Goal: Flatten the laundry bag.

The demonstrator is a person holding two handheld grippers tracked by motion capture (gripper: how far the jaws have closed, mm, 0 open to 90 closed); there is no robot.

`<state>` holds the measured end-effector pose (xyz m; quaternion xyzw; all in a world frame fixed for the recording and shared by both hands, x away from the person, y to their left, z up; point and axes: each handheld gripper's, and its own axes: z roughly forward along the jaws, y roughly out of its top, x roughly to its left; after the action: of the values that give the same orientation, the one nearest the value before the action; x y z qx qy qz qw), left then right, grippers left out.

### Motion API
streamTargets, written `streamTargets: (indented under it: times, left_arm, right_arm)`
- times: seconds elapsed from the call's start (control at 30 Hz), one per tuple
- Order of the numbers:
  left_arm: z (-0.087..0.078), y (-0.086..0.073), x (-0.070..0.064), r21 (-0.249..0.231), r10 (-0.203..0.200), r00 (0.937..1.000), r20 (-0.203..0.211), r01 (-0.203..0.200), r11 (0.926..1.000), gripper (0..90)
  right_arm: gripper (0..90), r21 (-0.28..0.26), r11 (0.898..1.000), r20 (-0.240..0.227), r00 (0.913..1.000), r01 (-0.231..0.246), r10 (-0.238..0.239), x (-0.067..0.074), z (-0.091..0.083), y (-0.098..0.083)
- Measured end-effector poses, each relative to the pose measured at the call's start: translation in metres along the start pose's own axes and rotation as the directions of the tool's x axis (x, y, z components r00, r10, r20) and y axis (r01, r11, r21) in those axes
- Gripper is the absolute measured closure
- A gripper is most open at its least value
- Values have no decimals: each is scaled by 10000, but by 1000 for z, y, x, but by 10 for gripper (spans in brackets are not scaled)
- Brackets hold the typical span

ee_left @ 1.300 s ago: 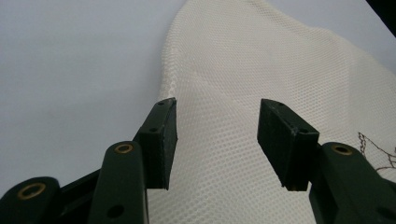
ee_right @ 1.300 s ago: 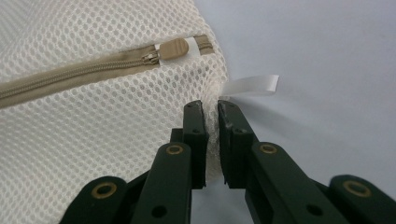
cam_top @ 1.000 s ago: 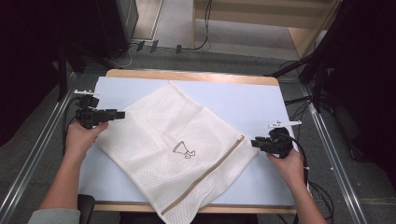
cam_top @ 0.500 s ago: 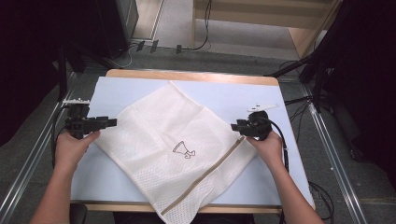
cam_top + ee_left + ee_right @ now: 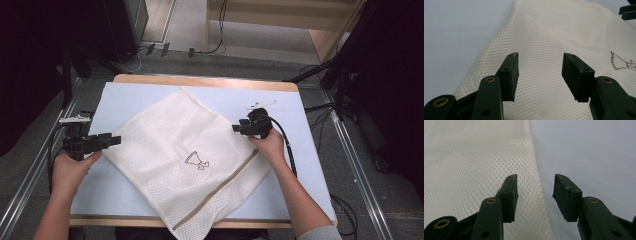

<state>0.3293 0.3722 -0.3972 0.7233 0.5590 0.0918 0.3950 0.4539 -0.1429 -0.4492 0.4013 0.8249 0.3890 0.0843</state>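
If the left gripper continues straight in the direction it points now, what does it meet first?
Most likely the white mesh bag: the left gripper, jaws open, points over its near edge. How high it hovers is unclear.

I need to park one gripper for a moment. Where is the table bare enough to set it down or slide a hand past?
The table is bare at its far left corner, above the mesh bag, and along the right edge beyond the right gripper. A smaller patch lies at the near left, below the left gripper. The bag crowds the middle and overhangs the near edge.
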Motion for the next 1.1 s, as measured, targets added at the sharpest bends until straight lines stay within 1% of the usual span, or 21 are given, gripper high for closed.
streamTargets:
  times: [0.07, 0.1, 0.17, 0.23, 0.3, 0.37, 0.4, 0.43, 0.47, 0.5, 0.53, 0.57, 0.6, 0.67, 0.73, 0.83, 0.97, 1.1]
  left_arm:
    - [-1, -2, -1, 11, -14, 10000, -11, 14, 10000, 484]
    - [-1, -3, -1, 10, -27, 10000, -17, 27, 10000, 484]
    - [0, -4, -1, 79, -5, 10000, -27, 5, 10000, 485]
    - [1, -4, 0, 92, -39, 10000, 8, 39, 10000, 484]
    - [2, -4, 1, 141, -57, 10000, 23, 57, 9999, 484]
    - [3, -3, 0, 125, -76, 10000, 51, 76, 9999, 484]
    - [3, -3, 0, 132, -75, 10000, 60, 74, 9999, 483]
    - [3, -3, 0, 136, -43, 10000, 51, 42, 9999, 483]
    - [4, -3, 0, 149, -52, 10000, 51, 52, 9999, 483]
    - [4, -3, 0, 178, -49, 10000, 50, 48, 9998, 483]
    - [4, -3, 1, 209, -59, 10000, 52, 58, 9998, 483]
    - [4, -3, 1, 231, -65, 10000, 40, 64, 9997, 483]
    - [5, -3, 1, 237, -73, 10000, 39, 72, 9997, 483]
    - [5, -3, 1, 248, -60, 10000, 35, 59, 9997, 483]
    - [5, -3, 1, 240, -48, 10000, 47, 47, 9997, 482]
    - [5, -3, 0, 254, -23, 10000, 57, 22, 9997, 482]
    - [7, -3, -1, 291, -8, 10000, 80, 5, 9996, 482]
    - [9, -2, -4, 346, 30, 9999, 136, -34, 9994, 482]
  right_arm:
    - [538, 74, 10000, -3, 10000, -55, 55, 1, 7, 4]
    - [533, -3, 10000, -5, 10000, -4, 4, 1, 10, 5]
    - [517, -228, 9997, -169, 9998, -90, 86, 2, 16, 6]
    - [492, 125, 9998, -253, 9996, -120, 123, 3, 23, 9]
    - [488, 299, 9996, -238, 9997, 24, -17, 5, 29, 8]
    - [494, 549, 9985, -278, 9996, 65, -50, 9, 37, 6]
    - [502, 591, 9981, -163, 9997, 182, -173, 11, 38, 5]
    - [523, 549, 9980, -88, 9995, 316, -312, 12, 39, 5]
    - [603, 608, 9971, 102, 9989, 455, -462, 14, 38, 6]
    - [641, 613, 9967, 101, 9985, 534, -541, 14, 38, 6]
    - [660, 650, 9966, 65, 9987, 498, -503, 15, 38, 5]
    - [714, 670, 9969, 99, 9991, 409, -416, 16, 37, 5]
    - [774, 719, 9966, 19, 9992, 393, -395, 16, 37, 5]
    - [831, 799, 9962, -156, 9994, 334, -322, 17, 36, 5]
    - [853, 844, 9959, -176, 9993, 330, -316, 16, 36, 5]
    - [860, 795, 9967, -112, 9998, 150, -141, 13, 33, 6]
    - [869, 604, 9981, 104, 9999, -136, 130, 2, 26, 6]
    - [877, 568, 9975, 400, 9984, -428, 405, -10, 20, 3]
